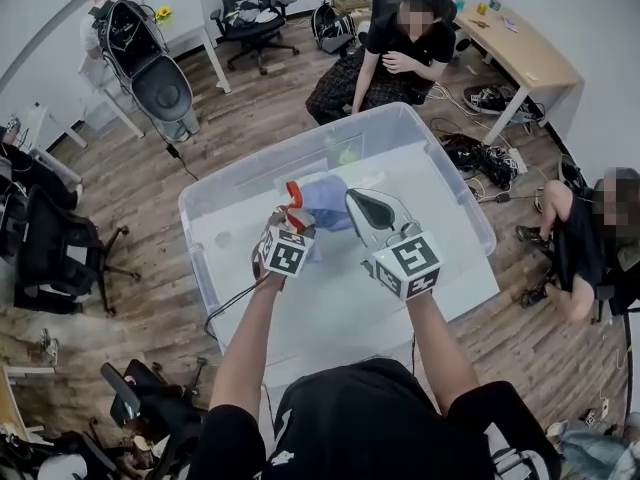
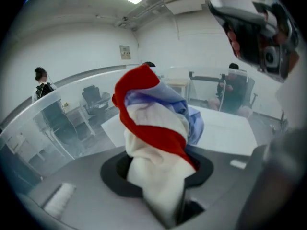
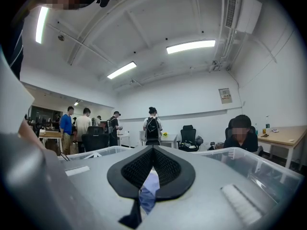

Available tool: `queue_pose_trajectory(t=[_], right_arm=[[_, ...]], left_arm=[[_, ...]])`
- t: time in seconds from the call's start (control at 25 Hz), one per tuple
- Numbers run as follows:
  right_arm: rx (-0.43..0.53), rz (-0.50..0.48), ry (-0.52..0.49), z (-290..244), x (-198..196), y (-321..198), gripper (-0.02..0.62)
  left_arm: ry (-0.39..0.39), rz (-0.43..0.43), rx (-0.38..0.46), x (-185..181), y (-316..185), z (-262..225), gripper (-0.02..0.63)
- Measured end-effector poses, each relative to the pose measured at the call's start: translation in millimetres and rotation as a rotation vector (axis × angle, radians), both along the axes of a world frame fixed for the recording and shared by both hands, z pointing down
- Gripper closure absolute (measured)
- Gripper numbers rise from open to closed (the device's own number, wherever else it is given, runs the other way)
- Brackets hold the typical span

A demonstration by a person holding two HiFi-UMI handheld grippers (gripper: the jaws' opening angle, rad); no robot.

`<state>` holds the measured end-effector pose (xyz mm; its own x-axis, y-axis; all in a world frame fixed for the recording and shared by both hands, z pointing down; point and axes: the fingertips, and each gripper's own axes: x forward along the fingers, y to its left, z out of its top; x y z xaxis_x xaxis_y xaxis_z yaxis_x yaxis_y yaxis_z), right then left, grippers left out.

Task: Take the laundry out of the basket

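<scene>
A clear plastic bin (image 1: 452, 182) serves as the basket and stands on the wooden floor below me. Over its middle I hold one bunched piece of laundry (image 1: 325, 204), red, white and light blue. My left gripper (image 1: 292, 206) is shut on the white and red part of the laundry (image 2: 154, 143), which bulges up out of its jaws. My right gripper (image 1: 362, 214) comes in from the right, close beside the left one. In the right gripper view its jaws are shut on a thin fold of the light-blue cloth (image 3: 147, 190). The bin's white bottom shows no other laundry.
A seated person in black (image 1: 400, 56) is just behind the bin, and another person (image 1: 590, 243) sits at the right. Cables (image 1: 482, 154) lie by the bin's far right corner. A wooden desk (image 1: 522, 52), office chairs (image 1: 250, 13) and a black stroller (image 1: 150, 68) ring the area.
</scene>
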<state>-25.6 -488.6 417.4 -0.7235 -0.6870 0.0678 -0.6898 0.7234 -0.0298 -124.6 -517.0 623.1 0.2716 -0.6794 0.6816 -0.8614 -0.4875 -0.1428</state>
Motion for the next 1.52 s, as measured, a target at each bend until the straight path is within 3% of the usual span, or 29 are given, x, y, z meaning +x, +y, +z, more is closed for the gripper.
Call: queue_pose_trajectory(t=[0.24, 0.84, 1.52], right_arm=[[0.006, -0.02, 0.006, -1.7, -3.8, 14.8, 0.597], [0.023, -0.057, 0.015, -1.4, -9.7, 36.3, 0.597], [0.03, -0.13, -0.022, -6.8, 0.9, 40.5, 0.597]], left_arm=[[0.106, -0.066, 0.132, -6.8, 10.4, -57.3, 0.428], [0.229, -0.163, 0.396, -25.3, 51.8, -158.0, 0.428], [0.276, -0.28, 0.532, -16.6, 85.6, -201.9, 0.426]])
